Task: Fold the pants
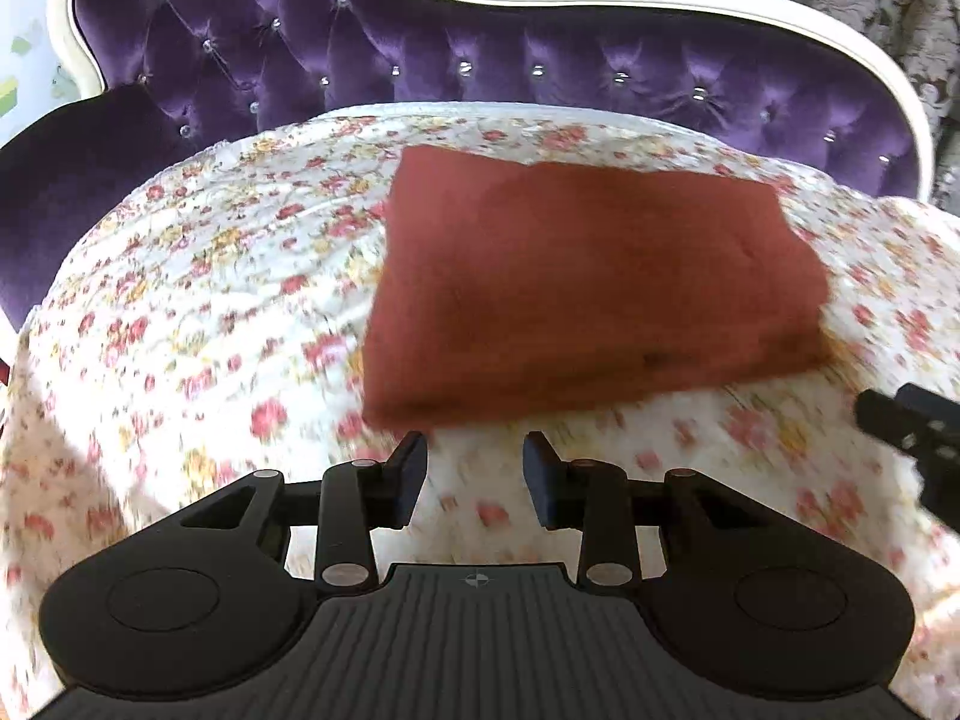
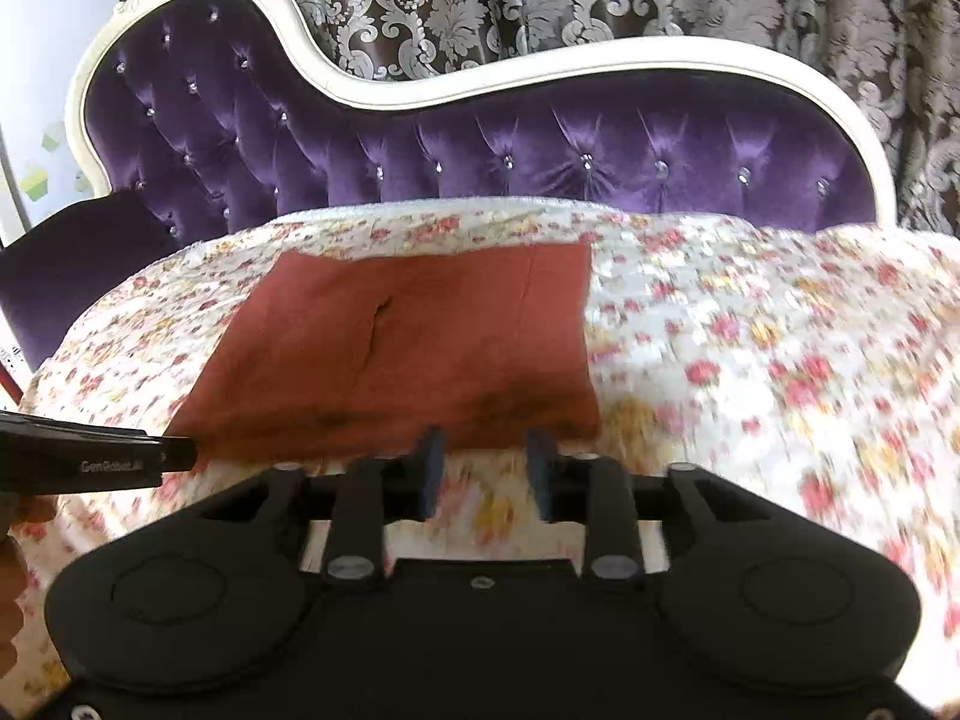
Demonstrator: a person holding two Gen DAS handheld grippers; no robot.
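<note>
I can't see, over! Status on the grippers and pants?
Left gripper open, empty. Right gripper open, empty. Pants folded on bedspread. Nothing in the way.

A purple tufted chaise (image 2: 540,144) carries a floral quilt (image 2: 750,348), and rust-red pants (image 2: 408,348) lie folded flat directly on that quilt.

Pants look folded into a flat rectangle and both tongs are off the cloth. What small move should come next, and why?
Probably just draw both tongs back and stop. The red-brown pants lie as a neat rectangle on the floral cover, near edge stacked in even layers. The left tongs and right tongs stand open and empty, short of that edge, so nothing seems left to fold.
</note>
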